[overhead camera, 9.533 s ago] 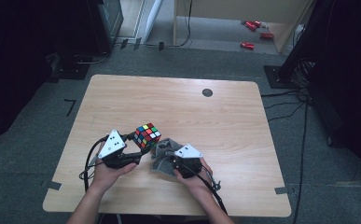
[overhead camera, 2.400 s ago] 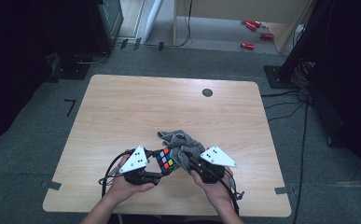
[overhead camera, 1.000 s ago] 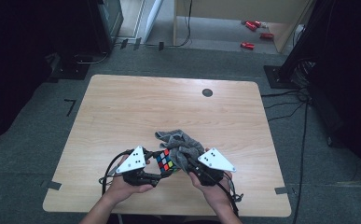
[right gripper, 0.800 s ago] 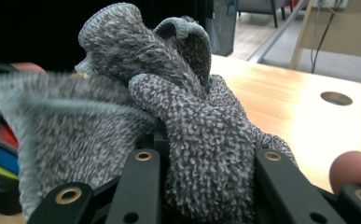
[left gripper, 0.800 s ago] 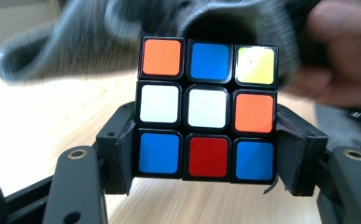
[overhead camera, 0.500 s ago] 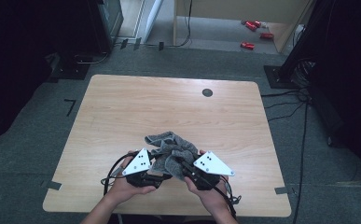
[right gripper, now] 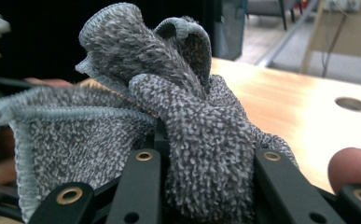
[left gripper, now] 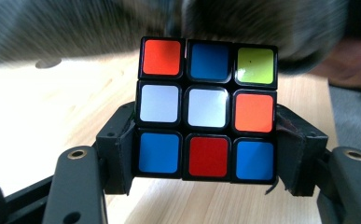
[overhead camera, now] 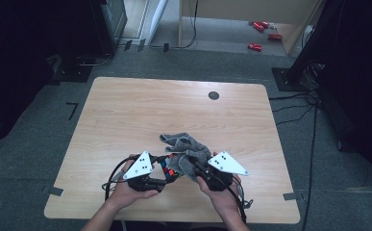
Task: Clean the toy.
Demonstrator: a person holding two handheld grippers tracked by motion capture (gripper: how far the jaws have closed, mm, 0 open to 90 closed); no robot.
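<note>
High view: in the lower centre of the frame I have the left gripper (overhead camera: 167, 174) clamped on the puzzle cube (overhead camera: 170, 166) and the right gripper (overhead camera: 193, 166) clamped on a bunched grey cloth (overhead camera: 186, 147), the two meeting just above the near edge of the worktop (overhead camera: 126, 106). Judged risk: the cloth drapes over the cube's upper side, and a hard rub could twist a layer or push the cube out of its two-sided hold. Left gripper view: the cube sits centre frame, its lowest row (left gripper: 207, 156) pinched between both jaws, the upper rows unsupported; blurred cloth (left gripper: 262, 23) crosses the top of the frame. A sideways push there could lever the cube loose. Right gripper view: the cloth (right gripper: 192, 121) is wadded between the jaws at lower centre, a loose flap hanging at left; that flap could snag on the other gripper, or the wad could slip out under drag. Against the high view half a second ago, the cube's coloured face shows again between the grippers, where cloth then covered it; both hands sit much as before.
</note>
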